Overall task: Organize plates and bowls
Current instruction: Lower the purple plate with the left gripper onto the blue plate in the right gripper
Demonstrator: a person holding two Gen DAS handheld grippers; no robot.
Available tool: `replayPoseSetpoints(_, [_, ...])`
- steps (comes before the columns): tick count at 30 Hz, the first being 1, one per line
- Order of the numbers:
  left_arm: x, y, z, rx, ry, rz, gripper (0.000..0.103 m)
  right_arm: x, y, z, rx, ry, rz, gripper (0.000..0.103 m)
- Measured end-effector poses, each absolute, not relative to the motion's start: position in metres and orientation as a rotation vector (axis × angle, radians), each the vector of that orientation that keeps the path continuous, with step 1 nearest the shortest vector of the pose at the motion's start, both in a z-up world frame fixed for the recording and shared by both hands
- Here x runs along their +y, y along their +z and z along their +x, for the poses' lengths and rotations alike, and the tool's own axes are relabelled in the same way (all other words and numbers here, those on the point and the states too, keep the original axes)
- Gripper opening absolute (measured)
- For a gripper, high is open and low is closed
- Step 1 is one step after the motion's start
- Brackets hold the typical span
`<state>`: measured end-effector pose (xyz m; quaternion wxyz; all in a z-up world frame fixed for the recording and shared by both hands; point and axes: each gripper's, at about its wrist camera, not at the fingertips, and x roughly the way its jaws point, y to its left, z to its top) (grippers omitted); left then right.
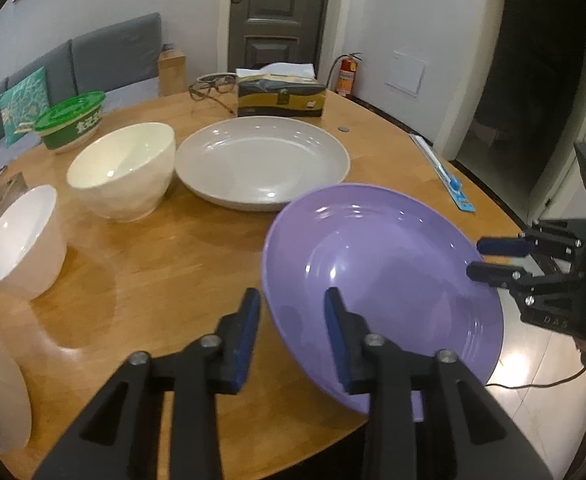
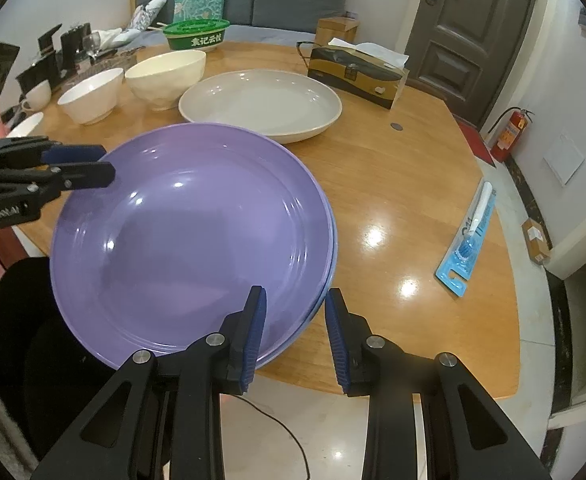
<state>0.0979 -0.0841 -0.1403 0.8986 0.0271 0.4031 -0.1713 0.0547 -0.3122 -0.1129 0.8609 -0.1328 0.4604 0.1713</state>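
Where the left wrist view looks down along its own fingers, the round glossy purple plate (image 1: 381,280) fills the lower right, part of it reaching out past the edge of the round wooden table (image 1: 165,248). The left gripper (image 1: 291,294) straddles the plate's near left rim: one blue pad lies just outside the rim, the other over the plate's inner face. Its jaws stand narrow; whether the pads press on the rim cannot be told. At the plate's right rim the right gripper (image 1: 475,258) comes in sideways, its two fingers set close together on either side of the edge. Just beyond the purple plate lies a wide pale grey plate (image 1: 261,160); left of that stand a cream faceted bowl (image 1: 125,172) and a white bowl (image 1: 17,244).

From the right wrist view, the purple plate occupies the centre, with a pale blue rim (image 2: 333,252) showing directly beneath its right edge. The right gripper's jaws, also narrow, bracket that stacked edge, one pad over the purple surface and one just outside; contact is unclear. The left gripper meets the plate's far left rim.
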Motion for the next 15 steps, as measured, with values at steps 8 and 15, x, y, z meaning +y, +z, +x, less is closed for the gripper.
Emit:
replayPoseSetpoints(8, [-0.087,-0.144,0.101,0.851,-0.361,0.071,0.027,-0.316,-0.11,0.056,0.955,0.367,-0.268,0.025])
replayPoseSetpoints(15, [-0.067,-0.131,0.114,0.867,-0.367,-0.012,0.038,-0.32,-0.096,0.071,0.919,0.376,-0.245,0.033])
